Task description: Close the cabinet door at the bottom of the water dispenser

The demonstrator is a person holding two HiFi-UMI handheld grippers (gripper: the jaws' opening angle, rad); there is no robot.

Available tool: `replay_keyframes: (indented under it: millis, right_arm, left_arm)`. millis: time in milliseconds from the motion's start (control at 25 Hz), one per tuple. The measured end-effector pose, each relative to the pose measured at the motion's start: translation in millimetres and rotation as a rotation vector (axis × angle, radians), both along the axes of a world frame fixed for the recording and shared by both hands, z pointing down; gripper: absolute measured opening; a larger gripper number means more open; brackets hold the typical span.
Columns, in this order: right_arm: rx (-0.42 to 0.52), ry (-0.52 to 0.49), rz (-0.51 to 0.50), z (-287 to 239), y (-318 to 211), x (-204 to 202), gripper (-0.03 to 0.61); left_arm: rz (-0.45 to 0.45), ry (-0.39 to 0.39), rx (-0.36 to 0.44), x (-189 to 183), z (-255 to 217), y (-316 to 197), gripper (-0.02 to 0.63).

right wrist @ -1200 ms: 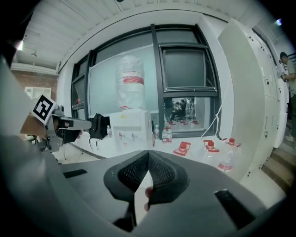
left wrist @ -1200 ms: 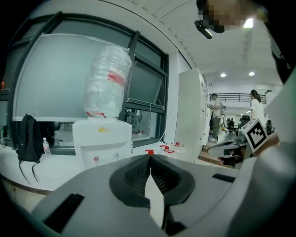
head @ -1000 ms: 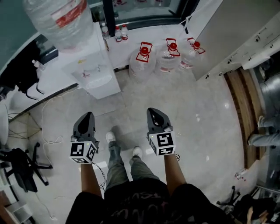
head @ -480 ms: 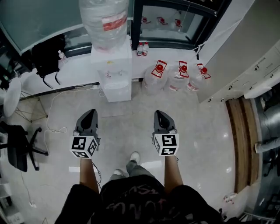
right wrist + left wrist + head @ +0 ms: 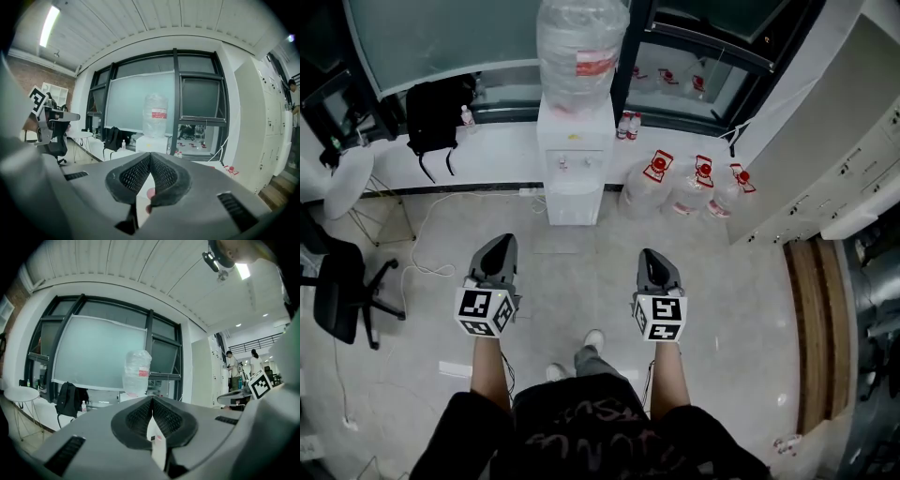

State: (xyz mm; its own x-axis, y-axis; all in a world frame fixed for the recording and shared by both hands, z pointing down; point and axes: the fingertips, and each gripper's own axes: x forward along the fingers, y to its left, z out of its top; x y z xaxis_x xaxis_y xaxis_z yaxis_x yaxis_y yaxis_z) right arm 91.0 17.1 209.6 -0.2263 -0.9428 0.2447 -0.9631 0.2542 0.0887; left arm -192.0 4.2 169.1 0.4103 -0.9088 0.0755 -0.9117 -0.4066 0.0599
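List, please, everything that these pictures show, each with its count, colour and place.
tall white water dispenser: one, white, straight ahead
big clear plastic bottle: one, clear with a red label, on top of the dispenser
large clear jugs with red caps: three, clear, in a row right of the dispenser
black fabric backpack: one, black, left of the dispenser
black office chair: one, black, far left
left gripper: one, grey, shut, empty
right gripper: one, grey, shut, empty

Water dispenser (image 5: 574, 169): white plastic, smooth. Bottle (image 5: 579, 47) on top: clear plastic, crinkled. Floor (image 5: 572, 281): pale tile, glossy. Backpack (image 5: 439, 108): black cloth, matt. Floor strip (image 5: 814, 319): brown wood.
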Motion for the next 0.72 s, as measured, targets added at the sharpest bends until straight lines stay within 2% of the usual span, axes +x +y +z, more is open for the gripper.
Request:
replay_keyframes:
  millis: [160, 360, 720]
  right_arm:
    - [0.016, 0.003, -0.008, -9.3, 24.9, -16.9, 0.012]
    - [0.028, 0.015, -0.030, -15.8, 47.2, -29.9, 0.012]
    - [0.042, 0.032, -0.039, -23.7, 75.9, -35.6, 0.012]
  left_arm:
    - [-0.023, 0.000, 0.011, -20.2, -10.0, 30.2, 0.015]
    - [-0.026, -0.006, 0.021, -27.3, -17.3, 55.8, 0.015]
    - [0.006, -0.023, 0.029, -16.1, -25.2, 80.6, 0.015]
